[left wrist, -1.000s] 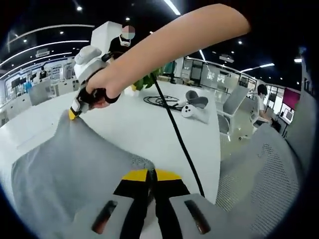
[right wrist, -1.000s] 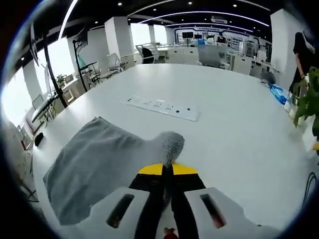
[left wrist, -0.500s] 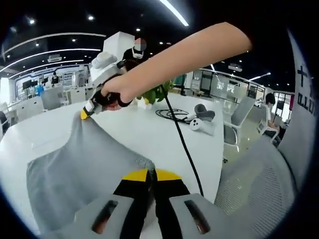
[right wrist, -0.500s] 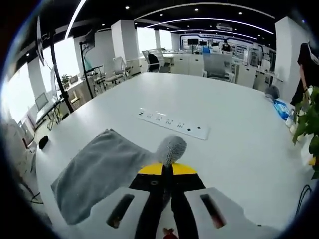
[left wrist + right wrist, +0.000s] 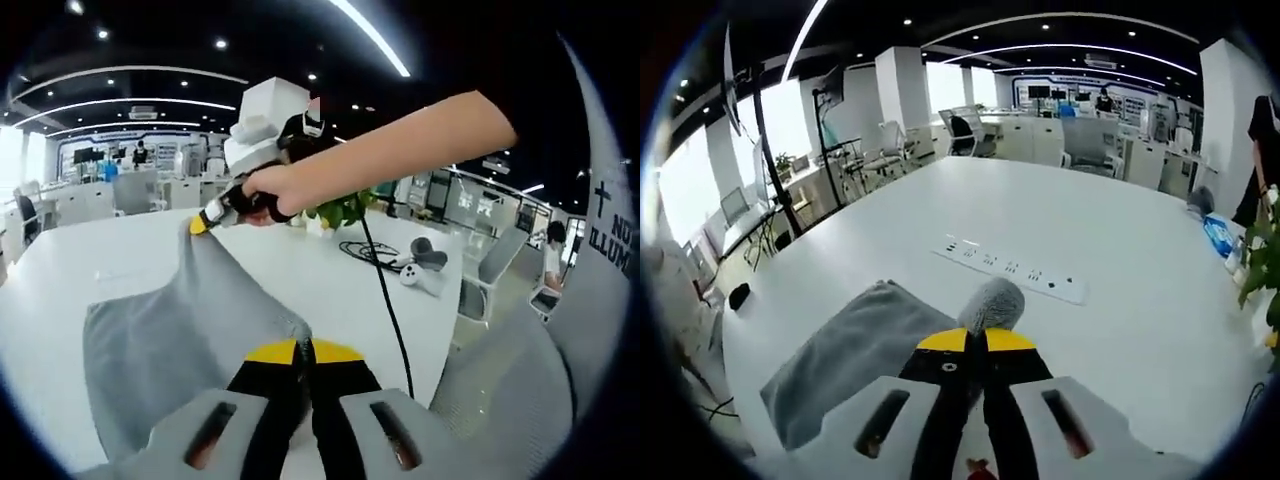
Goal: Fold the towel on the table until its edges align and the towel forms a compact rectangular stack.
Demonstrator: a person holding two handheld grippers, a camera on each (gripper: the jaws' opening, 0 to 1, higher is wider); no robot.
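Now towel corners clamped in both grippers.

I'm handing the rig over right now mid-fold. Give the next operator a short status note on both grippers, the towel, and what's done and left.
Left gripper: shut on a corner of the grey towel.
Right gripper: shut on another corner, also seen held up in the left gripper view.
Towel: one edge lifted, the rest hanging to the white table.
Done: both corners gripped and raised.
Left: carry them over to the opposite edge, align, release, then likely fold again to a compact rectangle.
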